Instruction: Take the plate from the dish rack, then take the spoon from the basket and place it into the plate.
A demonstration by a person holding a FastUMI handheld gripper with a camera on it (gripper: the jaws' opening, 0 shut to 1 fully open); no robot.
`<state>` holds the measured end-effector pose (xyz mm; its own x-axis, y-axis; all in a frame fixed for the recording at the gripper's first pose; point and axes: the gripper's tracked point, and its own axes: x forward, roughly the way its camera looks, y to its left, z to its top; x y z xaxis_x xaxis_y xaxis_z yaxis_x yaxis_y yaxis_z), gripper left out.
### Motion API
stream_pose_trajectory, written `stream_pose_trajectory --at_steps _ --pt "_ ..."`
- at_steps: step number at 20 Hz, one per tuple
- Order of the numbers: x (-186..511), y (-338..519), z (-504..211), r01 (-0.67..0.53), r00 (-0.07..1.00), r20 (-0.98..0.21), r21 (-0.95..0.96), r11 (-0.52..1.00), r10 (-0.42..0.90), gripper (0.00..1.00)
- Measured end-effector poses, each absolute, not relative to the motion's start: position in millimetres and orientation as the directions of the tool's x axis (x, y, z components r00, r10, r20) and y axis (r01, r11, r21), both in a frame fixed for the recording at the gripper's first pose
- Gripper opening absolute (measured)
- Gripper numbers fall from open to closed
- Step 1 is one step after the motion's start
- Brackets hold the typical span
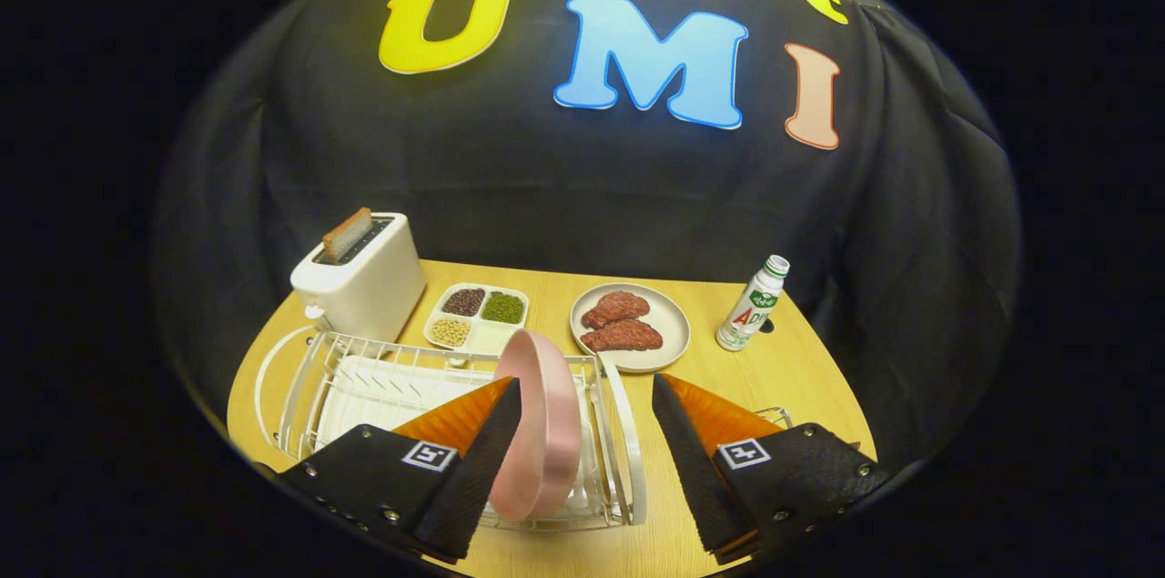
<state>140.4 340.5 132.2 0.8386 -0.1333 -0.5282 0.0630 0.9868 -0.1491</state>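
Observation:
A pink plate stands on edge at the right end of the white wire dish rack. My gripper is open. Its left finger sits close against the plate's left face, and the right finger stands well apart from the plate, over the wooden table. The plate rises in the gap between the fingers, nearer the left one. A bit of wire basket rim peeks out behind the right finger; the spoon is hidden.
A white toaster with a slice of toast stands beyond the rack. Further back are a divided tray of beans, a beige plate with meat slices and a small white bottle.

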Motion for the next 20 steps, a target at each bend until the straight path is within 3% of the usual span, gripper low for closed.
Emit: stream_pose_trajectory --at_steps 1,5,6,7,8,9,11,13,14,20 --pt "141 340 126 0.085 0.825 -0.541 -0.163 0.983 -0.161 0.89" --pt "146 331 107 0.172 0.765 -0.574 -0.255 0.952 -0.292 0.7" --pt "148 332 100 0.171 0.753 -0.582 -0.275 0.946 -0.306 0.57" --pt "148 337 92 0.151 0.743 -0.599 -0.287 0.946 -0.3 0.49" --pt "151 338 90 0.137 0.742 -0.599 -0.302 0.943 -0.299 0.34" --pt "149 340 93 0.134 0.746 -0.593 -0.31 0.941 -0.302 0.27" --pt "148 347 96 0.114 0.749 -0.593 -0.323 0.94 -0.295 0.27" --pt "149 354 103 0.107 0.76 -0.583 -0.323 0.94 -0.287 0.2" --pt "149 360 103 0.093 0.756 -0.588 -0.34 0.936 -0.289 0.09" --pt "148 353 132 0.137 0.76 -0.551 -0.384 0.913 -0.346 0.09"
